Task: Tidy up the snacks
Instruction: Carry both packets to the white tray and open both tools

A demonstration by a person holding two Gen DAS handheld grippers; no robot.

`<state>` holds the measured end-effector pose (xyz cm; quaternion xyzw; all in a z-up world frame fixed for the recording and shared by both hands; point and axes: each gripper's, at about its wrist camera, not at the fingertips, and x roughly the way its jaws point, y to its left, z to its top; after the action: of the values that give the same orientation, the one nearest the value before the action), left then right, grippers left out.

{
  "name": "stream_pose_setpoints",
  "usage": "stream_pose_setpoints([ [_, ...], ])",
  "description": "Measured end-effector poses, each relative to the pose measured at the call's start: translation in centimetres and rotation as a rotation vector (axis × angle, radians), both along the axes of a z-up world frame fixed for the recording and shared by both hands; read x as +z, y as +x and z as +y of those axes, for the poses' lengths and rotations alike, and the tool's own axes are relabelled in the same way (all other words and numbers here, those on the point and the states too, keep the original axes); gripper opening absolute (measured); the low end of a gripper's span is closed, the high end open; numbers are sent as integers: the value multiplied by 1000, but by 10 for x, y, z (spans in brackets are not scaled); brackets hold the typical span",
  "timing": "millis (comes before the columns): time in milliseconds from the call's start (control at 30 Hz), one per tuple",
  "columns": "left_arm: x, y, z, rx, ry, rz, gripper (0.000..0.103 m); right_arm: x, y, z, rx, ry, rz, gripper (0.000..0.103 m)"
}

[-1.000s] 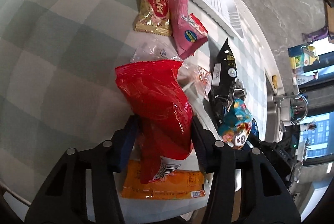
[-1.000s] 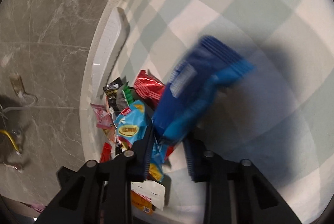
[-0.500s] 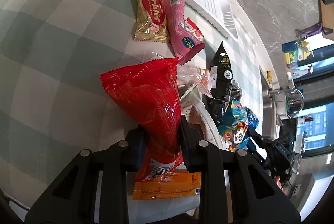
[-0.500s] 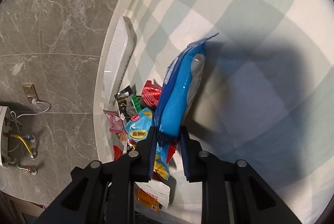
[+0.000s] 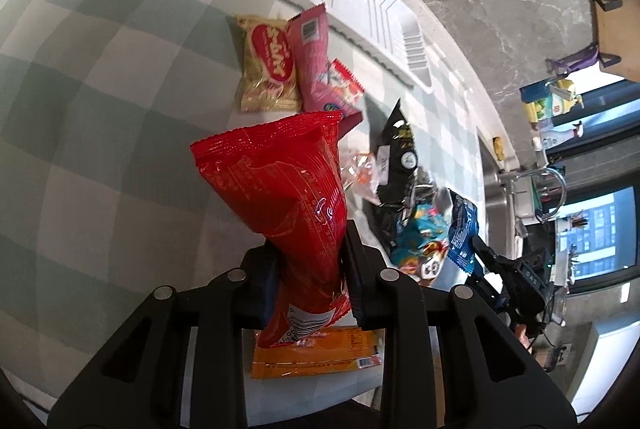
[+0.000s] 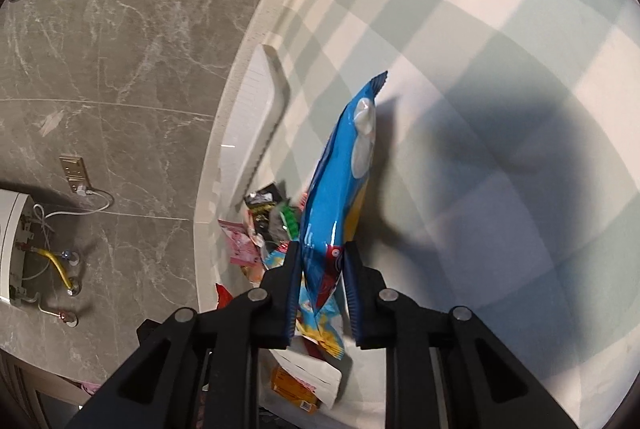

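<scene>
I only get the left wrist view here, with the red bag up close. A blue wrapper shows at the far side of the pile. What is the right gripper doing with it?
Observer: The right gripper is shut on a blue snack packet, pinched near its lower end.
Operator: How does the packet sit?
Observer: Edge-on to the camera, its long end pointing away from the fingers.
Operator: What lies beyond it?
Observer: Bare checked tablecloth under a broad shadow. Off the table's edge, a socket with a white cable is set in the marble.
</scene>
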<state>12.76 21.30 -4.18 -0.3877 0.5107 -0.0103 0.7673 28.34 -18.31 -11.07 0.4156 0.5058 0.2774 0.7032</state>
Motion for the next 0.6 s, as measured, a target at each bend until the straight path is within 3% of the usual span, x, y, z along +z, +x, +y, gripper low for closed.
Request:
stream_pose_setpoints([
  [600,44,52,33,-13,-84,-93,25,31,42,34,59,187,-30,19],
])
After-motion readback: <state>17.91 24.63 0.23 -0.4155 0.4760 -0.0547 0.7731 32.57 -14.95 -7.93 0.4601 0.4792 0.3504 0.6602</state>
